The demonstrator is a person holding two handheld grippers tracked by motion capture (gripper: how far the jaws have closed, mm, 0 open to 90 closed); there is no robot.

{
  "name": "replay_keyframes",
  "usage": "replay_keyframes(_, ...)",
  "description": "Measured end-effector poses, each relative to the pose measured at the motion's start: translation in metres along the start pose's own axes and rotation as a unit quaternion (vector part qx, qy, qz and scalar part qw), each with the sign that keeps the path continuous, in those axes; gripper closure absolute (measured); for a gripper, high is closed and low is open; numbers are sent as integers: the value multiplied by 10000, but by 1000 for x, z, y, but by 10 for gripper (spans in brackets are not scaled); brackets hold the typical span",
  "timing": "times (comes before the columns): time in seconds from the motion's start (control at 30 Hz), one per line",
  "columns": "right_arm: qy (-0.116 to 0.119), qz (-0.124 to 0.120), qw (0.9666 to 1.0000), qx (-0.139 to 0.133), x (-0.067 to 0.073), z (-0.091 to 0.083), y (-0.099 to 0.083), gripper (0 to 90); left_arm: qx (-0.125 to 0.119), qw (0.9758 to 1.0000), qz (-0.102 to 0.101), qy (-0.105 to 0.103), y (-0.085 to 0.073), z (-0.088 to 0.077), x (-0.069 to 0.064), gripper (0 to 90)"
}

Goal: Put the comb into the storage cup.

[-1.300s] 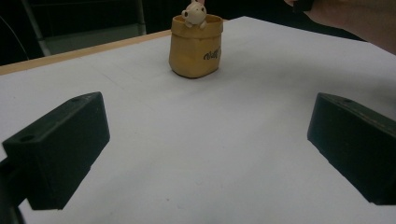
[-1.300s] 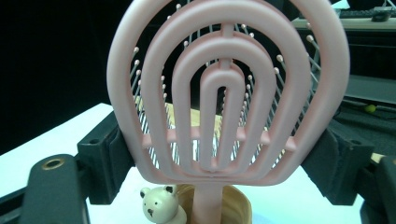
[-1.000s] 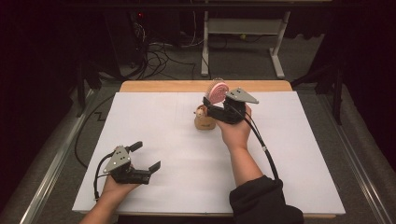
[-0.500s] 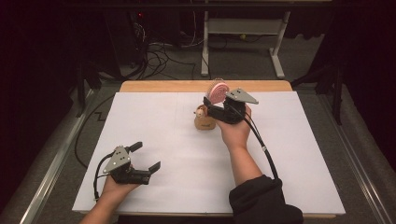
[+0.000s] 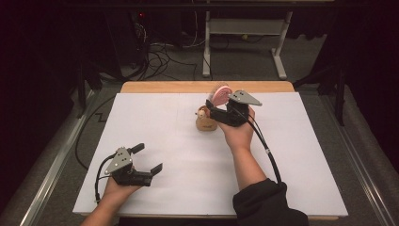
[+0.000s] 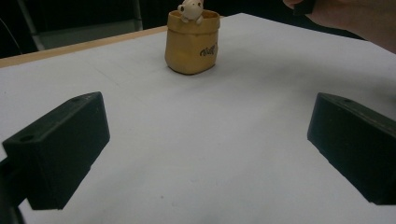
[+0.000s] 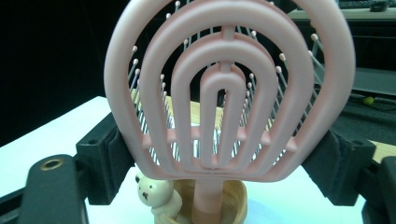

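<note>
- Right tongs [image 5: 217,104]: clamped on the head of a pink hairbrush [image 5: 219,94], one jaw on each side of the oval head. They are held toward the far edge of the bench [image 5: 155,87], right of its middle.
- Hairbrush [image 7: 224,93], right gripper view: the long axis stands upright, head uppermost. The open ribbed back faces the camera, and the pins point away from it.
- Cup [image 5: 206,123]: a small tan cup shaped like a sack, standing on the white sheet [image 5: 160,122] directly beneath the brush.
- Contents of the cup: the brush handle [image 7: 208,205] drops straight into the mouth and is inside the rim. Whether its tip rests on the bottom cannot be told. A small white bear figure [image 7: 156,193] sits at the rim, just beside the handle.
- Left tongs [image 5: 147,165]: jaws wide apart and holding nothing, resting near the near left corner of the bench.
- Left gripper view: the cup [image 6: 191,42] and the bear [image 6: 190,8] appear beyond the open jaws, well apart from them.
- Key relation (judgement): the brush axis is in line with the cup opening, so any coming move is vertical. The right hand [image 5: 240,134] is much the nearer.
</note>
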State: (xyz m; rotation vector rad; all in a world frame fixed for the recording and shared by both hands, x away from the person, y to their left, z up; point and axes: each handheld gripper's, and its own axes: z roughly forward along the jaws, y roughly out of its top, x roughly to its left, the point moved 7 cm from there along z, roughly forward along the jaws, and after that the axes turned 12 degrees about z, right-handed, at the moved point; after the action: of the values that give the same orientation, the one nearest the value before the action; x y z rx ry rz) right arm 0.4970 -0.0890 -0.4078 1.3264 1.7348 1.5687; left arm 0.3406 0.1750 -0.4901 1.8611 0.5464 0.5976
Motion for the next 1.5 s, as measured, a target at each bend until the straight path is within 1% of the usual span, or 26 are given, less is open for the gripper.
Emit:
replay_keyframes(0.2, 31, 106, 9999, -6, -5, -8, -5, 195, 33, 10000, 7, -9, -1, 1, -1, 0)
replay_keyframes(0.33, 54, 131, 9999, -10, -7, -12, -7, 195, 20, 10000, 7, 3, 0, 1, -1, 0)
replay_keyframes(0.53, 74, 75, 9999, 8, -8, -17, -12, 194, 49, 10000, 28, -9, -1, 2, -1, 0)
replay_keyframes(0.83, 78, 113, 9999, 21, -11, -25, -19, 193, 46, 10000, 41, -8, 0, 2, -2, 0)
replay_keyframes(1.5, 63, 110, 9999, 65, -13, -36, -29, 192, 65, 9999, 90, -22, -1, 3, -4, 0)
